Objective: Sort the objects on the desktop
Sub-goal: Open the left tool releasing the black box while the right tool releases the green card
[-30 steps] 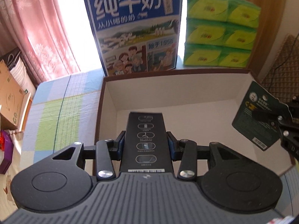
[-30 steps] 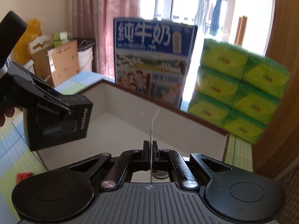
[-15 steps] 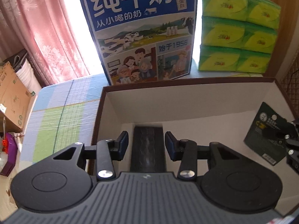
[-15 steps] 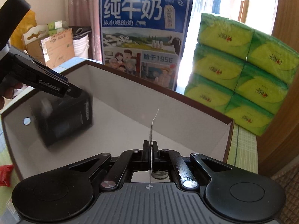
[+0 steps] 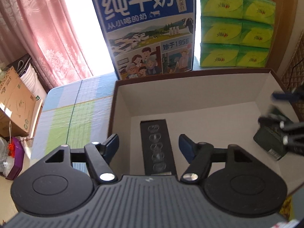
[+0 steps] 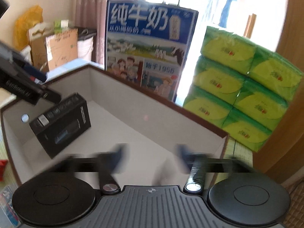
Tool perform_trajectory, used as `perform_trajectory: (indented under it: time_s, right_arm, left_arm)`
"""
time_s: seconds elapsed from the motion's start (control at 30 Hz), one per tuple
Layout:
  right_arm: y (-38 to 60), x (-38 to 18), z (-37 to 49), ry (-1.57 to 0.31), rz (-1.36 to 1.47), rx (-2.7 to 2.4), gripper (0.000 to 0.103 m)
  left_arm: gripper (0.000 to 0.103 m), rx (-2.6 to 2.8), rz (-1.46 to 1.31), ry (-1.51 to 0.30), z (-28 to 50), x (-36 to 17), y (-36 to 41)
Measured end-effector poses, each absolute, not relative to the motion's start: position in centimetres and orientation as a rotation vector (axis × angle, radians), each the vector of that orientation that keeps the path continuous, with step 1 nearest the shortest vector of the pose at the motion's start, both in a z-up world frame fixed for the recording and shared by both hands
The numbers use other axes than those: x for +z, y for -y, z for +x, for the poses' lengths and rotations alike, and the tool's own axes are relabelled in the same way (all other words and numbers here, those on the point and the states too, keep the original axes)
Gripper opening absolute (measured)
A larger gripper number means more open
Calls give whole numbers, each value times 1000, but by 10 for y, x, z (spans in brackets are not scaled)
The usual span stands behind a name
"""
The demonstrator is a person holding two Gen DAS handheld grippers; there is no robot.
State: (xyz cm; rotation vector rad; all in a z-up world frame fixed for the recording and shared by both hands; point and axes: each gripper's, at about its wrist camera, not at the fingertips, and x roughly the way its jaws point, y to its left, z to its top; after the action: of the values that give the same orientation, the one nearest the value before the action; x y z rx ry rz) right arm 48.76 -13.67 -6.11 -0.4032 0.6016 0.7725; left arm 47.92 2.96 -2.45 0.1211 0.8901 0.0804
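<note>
A black product box (image 5: pixel 157 148) lies flat on the white floor of the big brown-rimmed storage box (image 5: pixel 190 74). My left gripper (image 5: pixel 149 145) hovers over it, open, fingers apart on either side without touching it. In the right wrist view the black box (image 6: pixel 60 125) rests near the left wall of the storage box (image 6: pixel 152 95), under the left gripper (image 6: pixel 38 93). My right gripper (image 6: pixel 150 156) is open and motion-blurred. A dark green card pack (image 5: pixel 269 142) sits at the right side of the storage box floor, partly behind the right gripper's fingers (image 5: pixel 292 131).
A tall blue milk carton case (image 5: pixel 148 32) and stacked green tissue packs (image 5: pixel 235 30) stand just behind the storage box. A checked tablecloth (image 5: pixel 72 117) lies to its left. Cardboard boxes (image 5: pixel 11 102) and a pink curtain (image 5: pixel 47 28) are beyond the table's left edge.
The left gripper lowered the black box into the storage box, opened and let it go. The right gripper, shut on the green card before, has opened; the card is down in the box.
</note>
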Motion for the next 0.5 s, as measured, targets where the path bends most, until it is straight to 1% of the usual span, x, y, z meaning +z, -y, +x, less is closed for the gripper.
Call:
perform_trajectory:
  time_s: [0.03, 0.1, 0.17, 0.23, 0.43, 0.5]
  right_arm:
    - [141, -58, 485, -598, -381, 793, 85]
    - [145, -52, 482, -616, -354, 821, 86]
    - [150, -48, 479, -636, -320, 829, 90]
    - [153, -46, 475, -661, -295, 838, 95]
    - [165, -38, 449, -704, -270, 827, 101]
    - [170, -36, 439, -713, -257, 814, 101]
  left_arm:
    - [75, 88, 115, -894, 473, -22, -31]
    - [78, 101, 103, -892, 461, -18, -33]
    - [79, 104, 88, -892, 448, -14, -35]
    - [86, 109, 73, -889, 436, -10, -37]
    - [89, 116, 40, -899, 402, -4, -41]
    - [89, 115, 38, -900, 391, -3, -42]
